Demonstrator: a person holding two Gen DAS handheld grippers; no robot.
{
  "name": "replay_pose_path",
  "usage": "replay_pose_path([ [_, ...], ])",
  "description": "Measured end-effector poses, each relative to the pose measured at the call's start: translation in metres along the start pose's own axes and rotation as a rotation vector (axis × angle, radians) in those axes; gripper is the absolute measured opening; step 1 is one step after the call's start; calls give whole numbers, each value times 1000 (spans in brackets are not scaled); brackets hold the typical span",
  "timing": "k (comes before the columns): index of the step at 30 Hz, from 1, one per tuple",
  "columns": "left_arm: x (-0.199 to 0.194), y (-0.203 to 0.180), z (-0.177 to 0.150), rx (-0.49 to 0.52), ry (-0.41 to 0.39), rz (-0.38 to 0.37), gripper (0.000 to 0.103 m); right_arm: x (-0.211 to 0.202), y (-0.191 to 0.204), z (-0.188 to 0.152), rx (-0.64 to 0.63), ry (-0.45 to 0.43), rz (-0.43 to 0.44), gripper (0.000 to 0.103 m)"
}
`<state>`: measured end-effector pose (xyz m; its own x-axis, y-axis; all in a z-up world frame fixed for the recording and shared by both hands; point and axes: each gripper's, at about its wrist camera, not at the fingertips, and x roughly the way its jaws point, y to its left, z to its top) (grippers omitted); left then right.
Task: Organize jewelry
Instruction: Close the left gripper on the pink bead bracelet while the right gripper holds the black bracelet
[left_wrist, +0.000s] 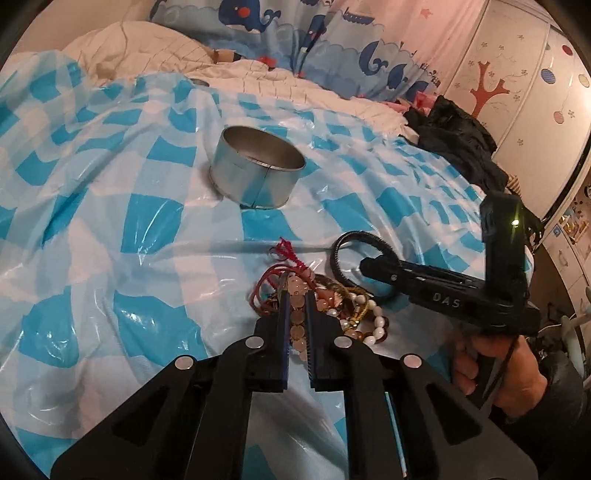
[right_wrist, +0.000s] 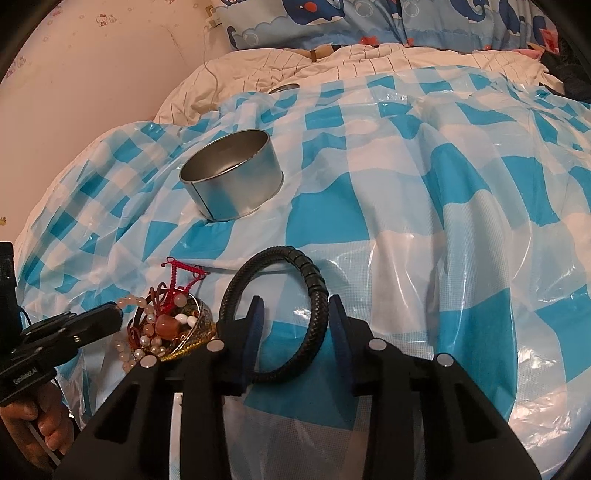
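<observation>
Left wrist: left gripper (left_wrist: 296, 295) pinches a pink bead bracelet (left_wrist: 297, 325) in the jewelry pile (left_wrist: 325, 306), strand running along its fingers.
Right wrist: right gripper (right_wrist: 294, 314) half-spread, straddling the flat black braided bracelet (right_wrist: 275, 314); whether pads touch is unclear.
Tin (right_wrist: 232, 175): upright, beyond.

sheet (left_wrist: 110, 192) lying crinkled over bed | quilt (left_wrist: 155, 48) bunching behind it | whale pillow (left_wrist: 280, 22) leaning at head | black garment (left_wrist: 461, 140) lying at bed's edge

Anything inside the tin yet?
The tin looks empty: bare metal wall and part of the floor show in both views. Its near wall hides the front of the floor, so a small piece there can't be ruled out.
</observation>
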<state>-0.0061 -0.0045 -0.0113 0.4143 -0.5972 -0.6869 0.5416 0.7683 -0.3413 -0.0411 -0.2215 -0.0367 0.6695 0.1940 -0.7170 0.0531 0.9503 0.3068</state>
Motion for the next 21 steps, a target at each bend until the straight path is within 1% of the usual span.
replay_pose_path([
  [2, 3, 4, 0, -18, 11, 11, 7, 1, 0, -1, -4, 2, 1, 39],
  [3, 4, 7, 0, -29, 15, 14, 9, 1, 1, -1, -8, 2, 0, 40],
  [5, 6, 13, -1, -57, 15, 32, 23, 2, -1, -1, -10, 3, -2, 40],
  [6, 6, 16, -2, -74, 14, 37, 37, 2, -1, -1, -9, 3, -1, 40],
  [7, 7, 18, -2, -88, 16, 37, 43, 2, 0, -1, -9, 2, -1, 40],
  [10, 12, 19, -3, -99, 27, 27, 47, 2, -1, -1, -9, 2, -1, 38],
  [11, 12, 18, -4, -94, 30, 27, 47, 2, -1, -1, -7, 1, -3, 35],
  [12, 13, 16, -4, -81, 32, 27, 47, 2, -2, -1, -3, 1, -1, 28],
  [13, 13, 14, -4, -68, 34, 26, 42, 2, -3, -1, 4, 1, -1, 24],
  [14, 12, 11, -4, -50, 34, 31, 34, 2, -4, -1, 12, 0, 2, 19],
  [15, 10, 7, -4, -18, 40, 33, 19, 1, -6, -1, 21, 0, 10, 18],
  [16, 9, 4, -3, -2, 39, 35, 12, 1, -6, 0, 23, 0, 11, 18],
  [17, 7, 1, -3, 18, 32, 44, 8, 1, -5, 0, 19, -1, 10, 18],
  [19, 2, -6, -3, 64, 26, 79, 6, 0, -5, 0, 19, -2, 9, 18],
  [21, -4, -6, -1, 73, 12, 78, 6, 0, -4, 0, 21, -2, 10, 18],
])
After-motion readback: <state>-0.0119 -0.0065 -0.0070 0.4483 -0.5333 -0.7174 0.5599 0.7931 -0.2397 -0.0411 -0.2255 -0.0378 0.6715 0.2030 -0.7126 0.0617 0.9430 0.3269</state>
